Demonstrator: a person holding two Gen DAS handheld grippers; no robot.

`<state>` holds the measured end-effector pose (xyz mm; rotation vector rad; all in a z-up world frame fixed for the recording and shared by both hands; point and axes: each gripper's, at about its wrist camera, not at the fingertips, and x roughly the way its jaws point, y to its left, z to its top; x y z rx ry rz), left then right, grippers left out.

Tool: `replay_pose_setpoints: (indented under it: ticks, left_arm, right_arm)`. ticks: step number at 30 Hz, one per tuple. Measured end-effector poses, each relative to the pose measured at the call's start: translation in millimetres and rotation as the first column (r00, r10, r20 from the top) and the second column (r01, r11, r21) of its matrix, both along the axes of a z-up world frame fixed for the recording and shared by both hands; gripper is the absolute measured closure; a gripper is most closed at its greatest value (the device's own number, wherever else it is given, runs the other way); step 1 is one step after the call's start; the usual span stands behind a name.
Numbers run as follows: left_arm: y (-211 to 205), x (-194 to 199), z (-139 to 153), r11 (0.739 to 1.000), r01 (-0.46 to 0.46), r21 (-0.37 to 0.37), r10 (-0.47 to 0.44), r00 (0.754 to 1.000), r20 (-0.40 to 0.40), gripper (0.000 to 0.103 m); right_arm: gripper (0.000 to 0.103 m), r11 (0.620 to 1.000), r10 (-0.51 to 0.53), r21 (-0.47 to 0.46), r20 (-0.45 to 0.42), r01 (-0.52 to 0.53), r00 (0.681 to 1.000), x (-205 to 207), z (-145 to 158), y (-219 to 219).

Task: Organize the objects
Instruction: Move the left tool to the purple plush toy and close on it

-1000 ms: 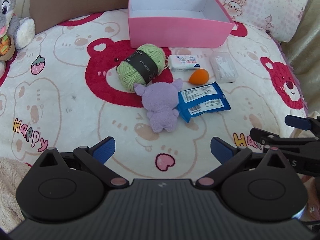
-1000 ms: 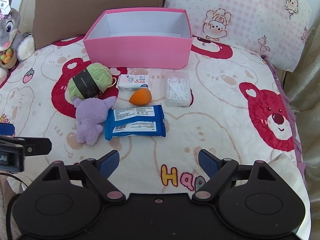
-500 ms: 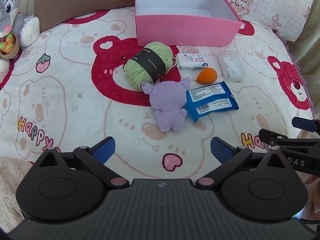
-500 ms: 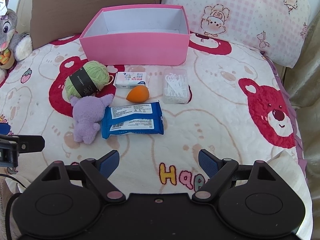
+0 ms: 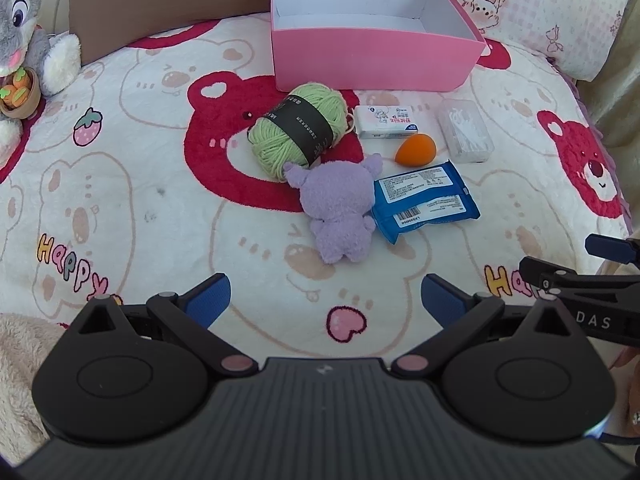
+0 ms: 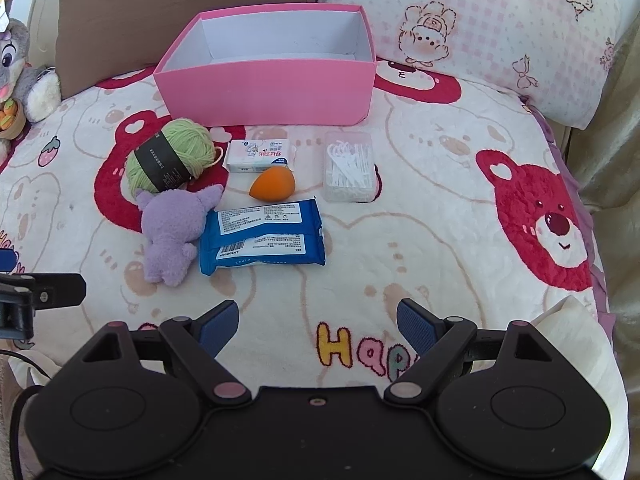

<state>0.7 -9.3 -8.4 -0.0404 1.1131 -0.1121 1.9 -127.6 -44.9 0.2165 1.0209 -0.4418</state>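
An open pink box [image 5: 372, 60] [image 6: 268, 88] stands at the back of the bed, nothing visible inside. In front of it lie a green yarn ball [image 5: 298, 130] [image 6: 170, 156], a white tissue pack [image 5: 386, 121] [image 6: 260, 155], an orange sponge egg [image 5: 415, 150] [image 6: 273, 184], a clear box of floss picks [image 5: 464, 130] [image 6: 350, 166], a purple plush [image 5: 340, 208] [image 6: 172, 228] and a blue wipes pack [image 5: 424, 200] [image 6: 262, 236]. My left gripper [image 5: 325, 302] hangs open short of the plush. My right gripper [image 6: 318, 320] is open below the wipes pack.
A bear-print blanket [image 5: 120, 168] covers the bed. A grey bunny toy [image 5: 20, 40] [image 6: 16, 76] sits at the far left by a brown cushion [image 6: 180, 4]. A pink checked pillow [image 6: 500, 32] lies at the back right. The right gripper's finger [image 5: 580, 280] shows at the left view's right edge.
Both grippers have crept forward toward the objects, which now look slightly larger and lower in view. Nothing has been touched; both stay open.
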Motion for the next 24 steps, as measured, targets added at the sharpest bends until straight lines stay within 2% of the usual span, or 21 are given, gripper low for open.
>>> replay_pose_setpoints:
  ticks: [3, 6, 8, 11, 14, 17, 21, 24]
  left_arm:
    - [0, 1, 0, 1.000, -0.001, 0.005, 0.001, 1.000, 0.004, 0.001]
    - [-6, -1, 3, 0.998, 0.012, 0.062, -0.015, 0.999, 0.035, 0.002]
    - [-10, -3, 6, 0.996, 0.018, 0.088, -0.023, 0.998, 0.056, 0.002]
    - [-9, -2, 7, 0.997, 0.008, 0.081, -0.012, 0.999, 0.052, 0.002]
    - [-4, 5, 11, 0.999, 0.014, 0.049, -0.016, 0.999, 0.041, 0.002]
    - [1, 12, 22, 0.999, 0.028, 0.044, -0.031, 0.997, 0.077, 0.001]
    - [4, 27, 35, 0.990, 0.094, 0.102, -0.105, 0.988, 0.109, 0.001]
    - [13, 43, 42, 0.993, 0.115, 0.036, -0.119, 0.988, 0.101, 0.001]
  right_arm:
    - [0.014, 1.000, -0.007, 0.001, 0.024, 0.007, 1.000, -2, 5, -1]
    - [0.014, 0.999, -0.039, -0.025, 0.060, 0.041, 0.997, -3, 9, -3]
    - [0.014, 0.999, -0.052, -0.009, 0.065, 0.053, 0.997, -4, 9, -7]
    - [0.014, 0.998, -0.069, -0.003, 0.105, 0.070, 0.992, -8, 14, -10]
    - [0.015, 0.990, -0.078, -0.108, 0.140, 0.094, 0.987, -9, 30, -5]
    - [0.015, 0.984, 0.001, -0.178, 0.167, 0.029, 0.986, -5, 51, -2]
    - [0.015, 0.992, 0.110, -0.091, 0.265, -0.089, 0.958, -1, 70, -8]
    - [0.015, 0.976, 0.217, -0.080, 0.232, -0.204, 0.948, 16, 71, -3]
